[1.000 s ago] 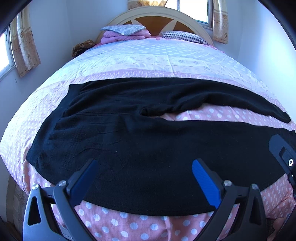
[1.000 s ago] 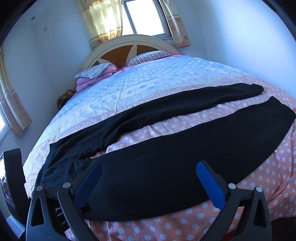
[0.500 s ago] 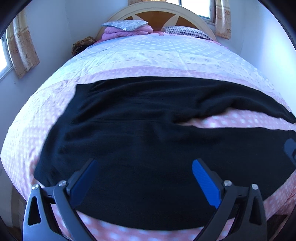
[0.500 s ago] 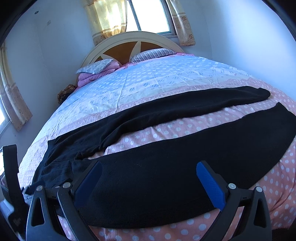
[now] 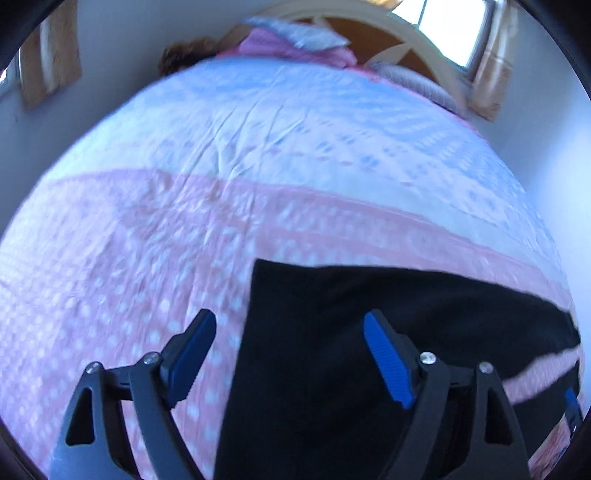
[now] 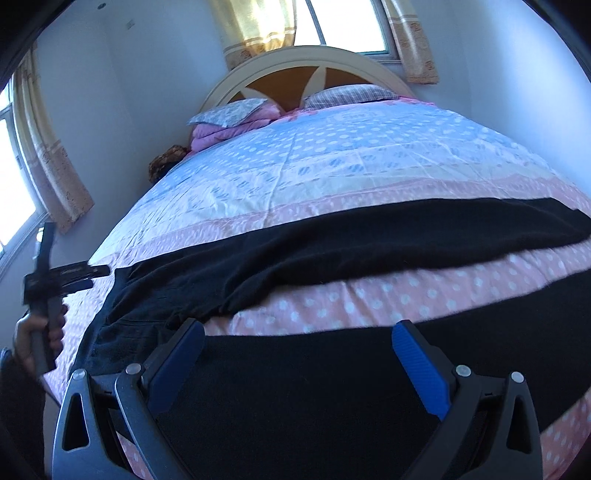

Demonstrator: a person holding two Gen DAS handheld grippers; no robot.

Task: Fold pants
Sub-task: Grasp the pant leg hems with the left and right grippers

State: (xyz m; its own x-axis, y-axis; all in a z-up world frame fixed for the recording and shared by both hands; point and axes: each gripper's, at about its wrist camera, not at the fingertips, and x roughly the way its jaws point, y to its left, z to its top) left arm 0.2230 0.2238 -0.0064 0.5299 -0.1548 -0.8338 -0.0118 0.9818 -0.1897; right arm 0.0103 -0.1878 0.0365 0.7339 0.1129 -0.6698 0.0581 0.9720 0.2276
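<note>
Black pants (image 6: pixel 332 243) lie spread flat across the foot of the bed (image 6: pixel 332 162), waist at the left, the two legs running right with a strip of pink sheet between them. My right gripper (image 6: pixel 295 332) is open and empty, low over the near leg. My left gripper (image 5: pixel 290 323) is open and empty above the waist's far left corner (image 5: pixel 266 269); its view is blurred. It also shows in the right wrist view (image 6: pixel 74 273), held by a hand at the far left.
Pillows (image 6: pixel 229 112) and a folded pink blanket (image 6: pixel 221 131) lie by the curved headboard (image 6: pixel 314 64). Walls stand close on both sides. Curtained windows (image 6: pixel 343 22) are behind the headboard and at the left.
The left gripper has swung left and forward to the waist's far corner; pink sheet now fills most of its view. The right gripper has dropped closer to the near leg.
</note>
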